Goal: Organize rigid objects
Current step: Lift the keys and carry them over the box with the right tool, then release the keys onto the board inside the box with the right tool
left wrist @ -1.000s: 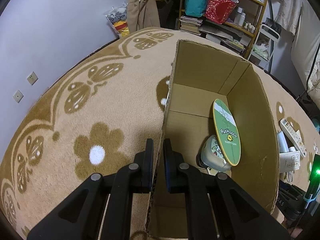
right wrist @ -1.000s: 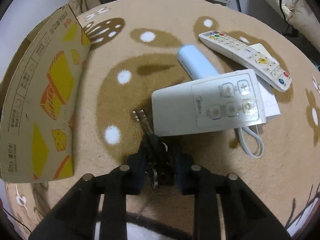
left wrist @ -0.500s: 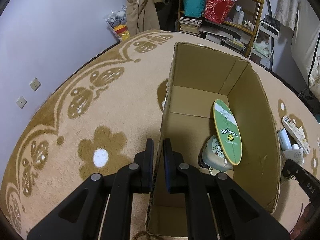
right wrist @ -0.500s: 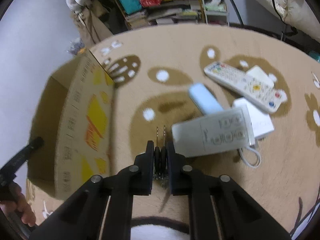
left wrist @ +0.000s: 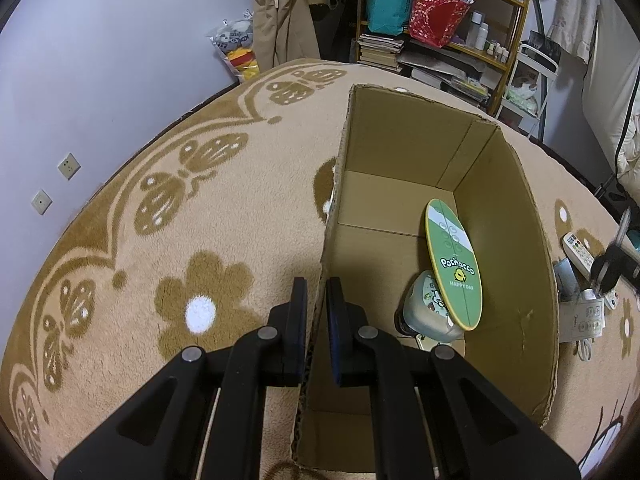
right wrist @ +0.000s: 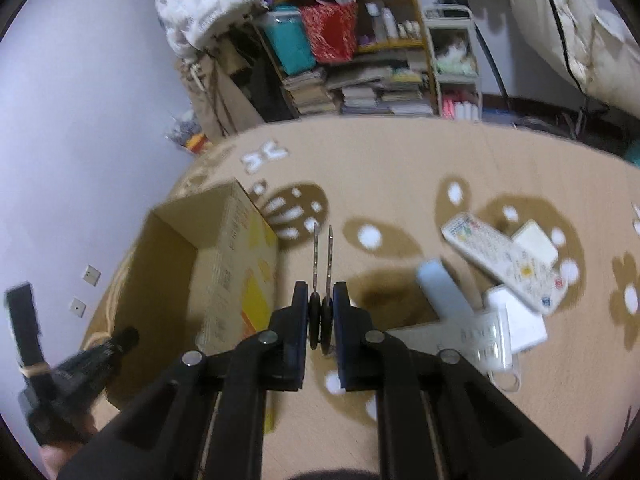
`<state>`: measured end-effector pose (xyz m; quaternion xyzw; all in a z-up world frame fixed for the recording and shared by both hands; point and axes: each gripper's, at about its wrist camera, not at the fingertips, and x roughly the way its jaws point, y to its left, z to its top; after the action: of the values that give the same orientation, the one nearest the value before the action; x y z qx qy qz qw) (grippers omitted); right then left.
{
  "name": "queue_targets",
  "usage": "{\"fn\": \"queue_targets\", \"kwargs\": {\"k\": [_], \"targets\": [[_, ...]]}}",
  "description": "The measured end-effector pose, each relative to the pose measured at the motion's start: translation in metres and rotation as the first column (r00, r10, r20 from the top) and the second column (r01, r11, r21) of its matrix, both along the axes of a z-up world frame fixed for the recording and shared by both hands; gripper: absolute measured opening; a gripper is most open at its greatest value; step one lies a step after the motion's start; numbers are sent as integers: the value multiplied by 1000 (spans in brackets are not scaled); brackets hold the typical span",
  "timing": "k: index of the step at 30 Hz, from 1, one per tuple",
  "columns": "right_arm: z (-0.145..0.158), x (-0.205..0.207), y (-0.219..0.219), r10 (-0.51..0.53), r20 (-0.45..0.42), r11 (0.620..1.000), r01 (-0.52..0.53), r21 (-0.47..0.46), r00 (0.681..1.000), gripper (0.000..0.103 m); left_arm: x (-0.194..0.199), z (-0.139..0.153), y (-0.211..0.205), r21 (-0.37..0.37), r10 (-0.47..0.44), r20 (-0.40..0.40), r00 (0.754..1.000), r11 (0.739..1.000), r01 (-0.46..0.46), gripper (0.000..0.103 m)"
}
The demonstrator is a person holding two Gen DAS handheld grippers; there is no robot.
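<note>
On the beige carpet with brown flower shapes (left wrist: pixel 200 240) stands an open brown cardboard box (left wrist: pixel 516 240), and inside it a green oval board marked "Pochacco" (left wrist: pixel 454 268) leans against the right wall over a pale rounded container with cartoon prints (left wrist: pixel 426 312). Right of the box, on the carpet, lies a cluster: a long white remote with coloured buttons (right wrist: pixel 504 264), a pale blue oblong case (right wrist: pixel 438 288), a small white block (right wrist: pixel 534 242), a flat white controller with grey buttons (right wrist: pixel 480 336) and a white looped cord (right wrist: pixel 506 380) beside it. Cluttered shelves with books, a teal bag and a red bag (left wrist: pixel 436 12) stand along the far wall.

The left tongs (left wrist: pixel 317 292) are nearly closed, straddling and pinching the box's left wall at its top edge. The right tongs (right wrist: pixel 321 300) are clenched on a bunch of dark-headed metal keys (right wrist: pixel 322 264), whose two blades stick forward beyond the tips. They hang raised above the carpet between the box and the cluster, with the box's printed right wall (right wrist: pixel 240 264) just to their left.
</note>
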<state>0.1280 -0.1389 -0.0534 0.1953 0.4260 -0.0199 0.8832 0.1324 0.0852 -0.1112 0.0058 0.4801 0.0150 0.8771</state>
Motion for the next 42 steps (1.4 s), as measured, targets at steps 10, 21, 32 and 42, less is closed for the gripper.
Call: {"fn": "queue_targets", "kwargs": {"k": [10,21,32,42], "targets": [[86,37,41,127,193,992,-122,-37,973,13,-2,0,-5,15,0,2,1000,1000,0,8],[70,63,120,306,112,943,-284,-173,945,13,-1,0,-4,1,4,1,1000,1000,-4,8],[-12,62,120,310,-75,941,-317,-117,948,13,-1,1,-6,17,4,3,1000,1000,-4,9],[0,55,107,311,-27,943,-312,-116,950,16,0,1,-5,14,3,2,1000,1000,-3,8]]}}
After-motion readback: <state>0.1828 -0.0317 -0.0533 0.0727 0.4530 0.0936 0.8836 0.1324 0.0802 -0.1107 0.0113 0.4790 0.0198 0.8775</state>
